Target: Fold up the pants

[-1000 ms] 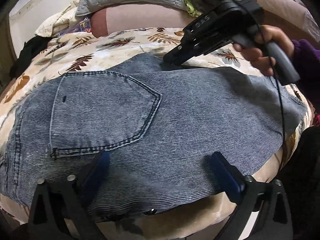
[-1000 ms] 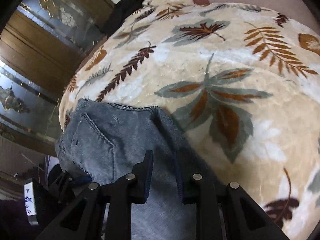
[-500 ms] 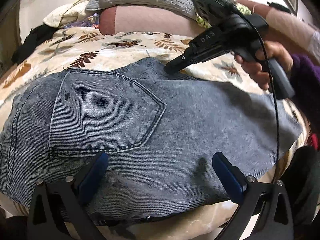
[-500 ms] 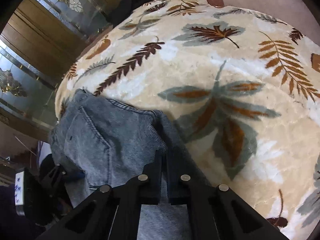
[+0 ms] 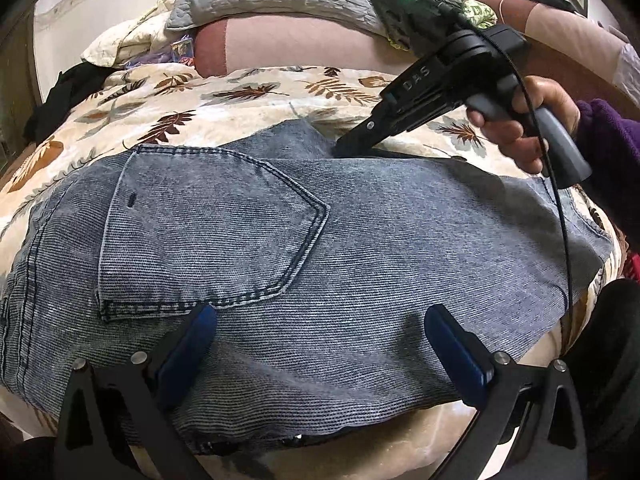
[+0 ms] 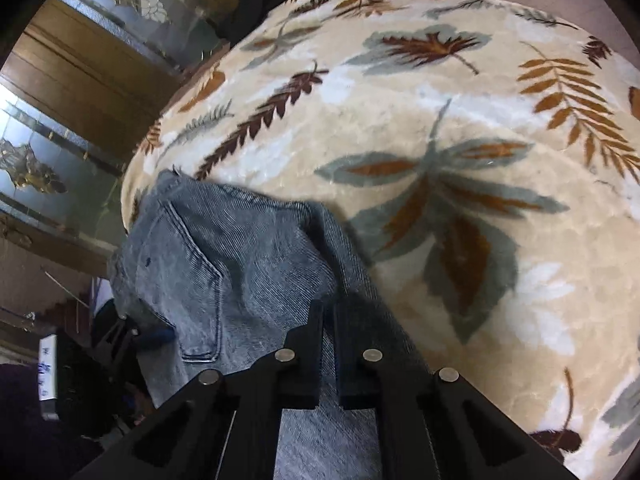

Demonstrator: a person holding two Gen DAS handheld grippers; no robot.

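So you're pinching the pants' (image 5: 360, 240) far edge with the right tool (image 6: 328, 312) while the left tool (image 5: 320, 344) is hovering spread wide. Next you're probably lifting that edge over toward yourself.

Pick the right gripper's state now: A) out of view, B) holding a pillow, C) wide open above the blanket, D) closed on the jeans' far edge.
D: the right gripper has its fingers nearly together at the far edge of the jeans, as the left wrist view also shows.
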